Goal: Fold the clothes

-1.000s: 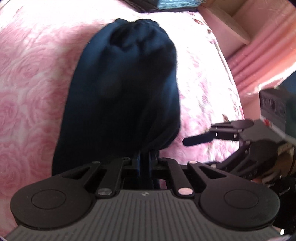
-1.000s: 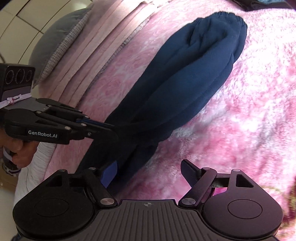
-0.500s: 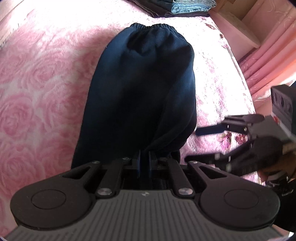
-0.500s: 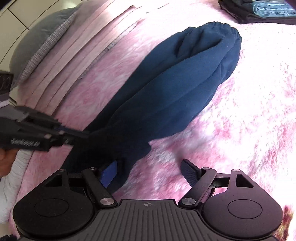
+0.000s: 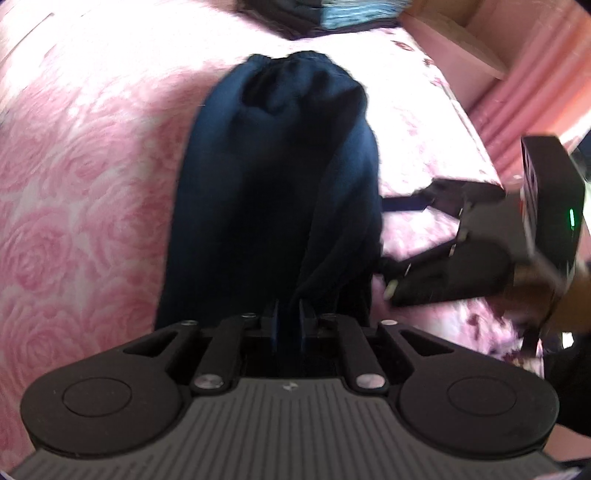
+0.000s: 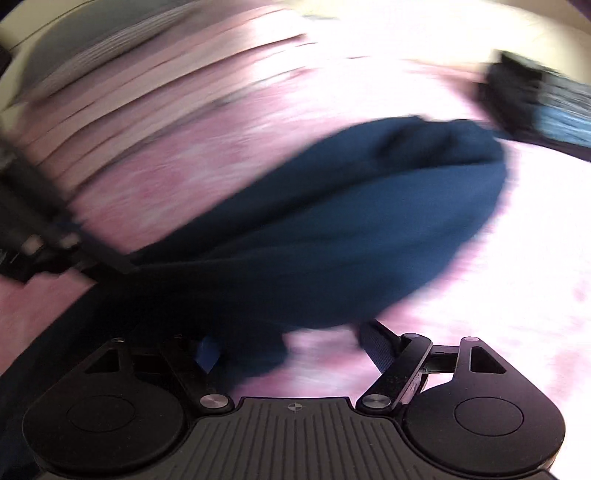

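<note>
Fabric of a dark navy fleece garment (image 5: 273, 192) is seen bunched between the two blue-padded fingers of the left gripper (image 5: 288, 321), whose jaws stand close together and are opening at this moment; the pads are still seen against the cloth on both sides. From that pinch the garment runs away as a long folded bundle, ending in a gathered elastic band at its far end. The garment is laid on a pink bedspread with a rose pattern (image 5: 74, 206), which surrounds it on all sides.

To the right of the garment, the right gripper (image 5: 384, 236) is seen with its jaws wide apart, its black fingers reaching toward the garment's near right edge; one finger is hidden behind the cloth. In the right wrist view, which is blurred, the near end of the garment (image 6: 332, 229) lies between the spread blue pads of the right gripper (image 6: 291, 350), and no pad is seen pressing on it. The left gripper (image 6: 110, 258) is seen at the garment's left end.

Beyond the garment's far end, a stack of folded dark and light-blue clothes (image 5: 332, 18) is seen on the bedspread. Beside the garment's right, past the bed's edge, pink pleated curtains (image 5: 546, 85) are seen. A grey pillow (image 6: 92, 48) lies beyond the garment in the right wrist view.
</note>
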Demonstrator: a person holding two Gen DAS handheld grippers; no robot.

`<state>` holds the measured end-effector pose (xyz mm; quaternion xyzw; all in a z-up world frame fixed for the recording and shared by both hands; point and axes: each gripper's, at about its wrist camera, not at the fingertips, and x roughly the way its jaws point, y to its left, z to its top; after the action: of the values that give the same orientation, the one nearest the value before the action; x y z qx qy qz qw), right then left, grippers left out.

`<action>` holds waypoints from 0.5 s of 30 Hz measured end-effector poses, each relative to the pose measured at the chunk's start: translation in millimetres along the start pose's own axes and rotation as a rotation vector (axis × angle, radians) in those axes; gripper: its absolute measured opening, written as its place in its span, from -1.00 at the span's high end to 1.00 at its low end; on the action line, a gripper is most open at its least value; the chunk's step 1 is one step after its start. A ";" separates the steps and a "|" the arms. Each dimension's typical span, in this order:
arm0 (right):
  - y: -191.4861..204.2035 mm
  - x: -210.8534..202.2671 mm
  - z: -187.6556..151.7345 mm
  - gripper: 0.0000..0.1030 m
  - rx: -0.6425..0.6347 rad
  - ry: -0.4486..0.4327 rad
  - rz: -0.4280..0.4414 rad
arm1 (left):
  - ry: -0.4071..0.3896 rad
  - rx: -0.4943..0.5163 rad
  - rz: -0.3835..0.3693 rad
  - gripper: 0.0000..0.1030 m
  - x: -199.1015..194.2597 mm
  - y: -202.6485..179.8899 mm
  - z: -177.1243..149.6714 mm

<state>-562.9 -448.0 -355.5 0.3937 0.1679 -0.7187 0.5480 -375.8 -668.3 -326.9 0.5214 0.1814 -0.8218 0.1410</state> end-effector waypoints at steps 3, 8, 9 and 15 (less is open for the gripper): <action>-29.2 -23.2 -12.3 -0.35 0.064 0.025 -0.039 | -0.002 0.081 -0.004 0.53 3.4 -31.1 -6.2; -22.9 -40.5 -24.0 -0.04 0.051 0.051 -0.044 | 0.030 0.275 0.052 0.44 22.9 -87.1 -26.7; -17.6 -37.5 -21.8 0.17 0.032 0.052 -0.026 | 0.039 0.312 0.065 0.44 27.4 -96.7 -31.1; -21.2 -39.4 -13.2 0.84 0.043 0.075 0.070 | 0.067 0.396 0.109 0.44 40.1 -118.2 -47.6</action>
<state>-573.8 -406.0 -338.4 0.4375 0.1591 -0.6874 0.5575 -403.9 -543.1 -364.0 0.5751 -0.0076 -0.8147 0.0739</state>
